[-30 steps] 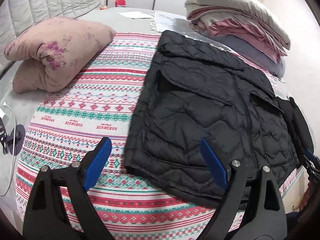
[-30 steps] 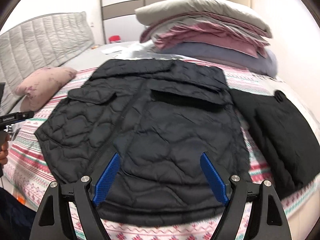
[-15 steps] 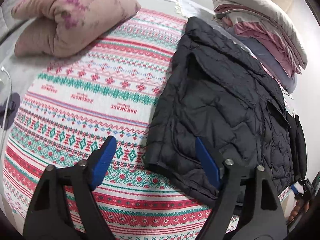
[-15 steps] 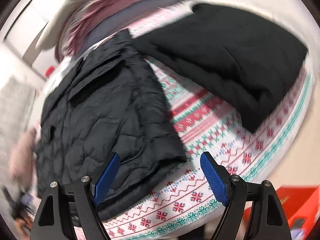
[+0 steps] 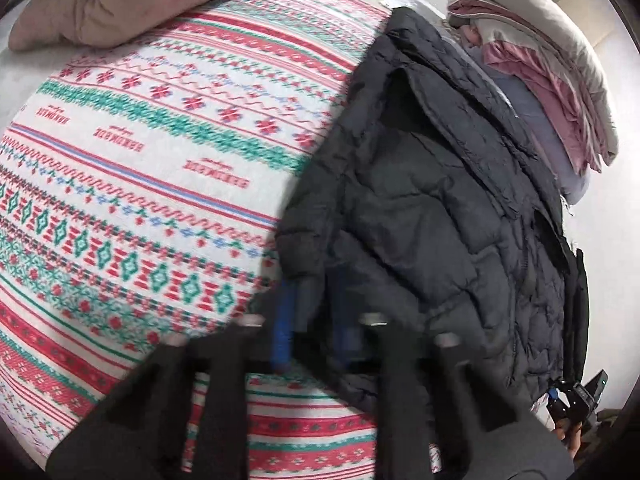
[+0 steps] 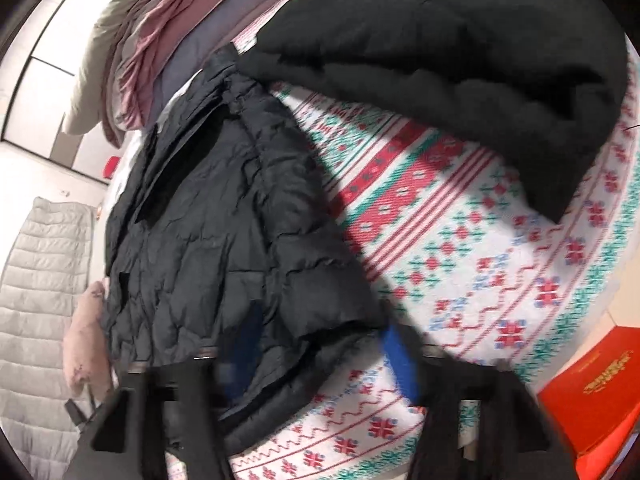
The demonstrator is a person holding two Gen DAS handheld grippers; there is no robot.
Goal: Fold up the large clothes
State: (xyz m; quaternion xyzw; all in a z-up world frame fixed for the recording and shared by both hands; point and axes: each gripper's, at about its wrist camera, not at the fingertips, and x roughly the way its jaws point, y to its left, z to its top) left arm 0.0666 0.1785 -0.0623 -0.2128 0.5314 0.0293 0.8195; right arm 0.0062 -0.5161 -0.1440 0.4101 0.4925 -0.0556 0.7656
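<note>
Left wrist: tongs (image 5: 312,320) just closing, pinch jacket (image 5: 420,220) hem corner.

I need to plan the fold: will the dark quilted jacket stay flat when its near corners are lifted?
Probably not. The quilted jacket looks puffy and soft, so it should sag between the left gripper and right gripper. Its shiny shell may slide on the patterned blanket.

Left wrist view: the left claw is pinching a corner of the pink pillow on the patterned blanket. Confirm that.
Not the pillow. The left wrist view shows the left claw closed on the hem corner of the black quilted jacket, on the patterned blanket. The pink pillow lies untouched beyond.
</note>
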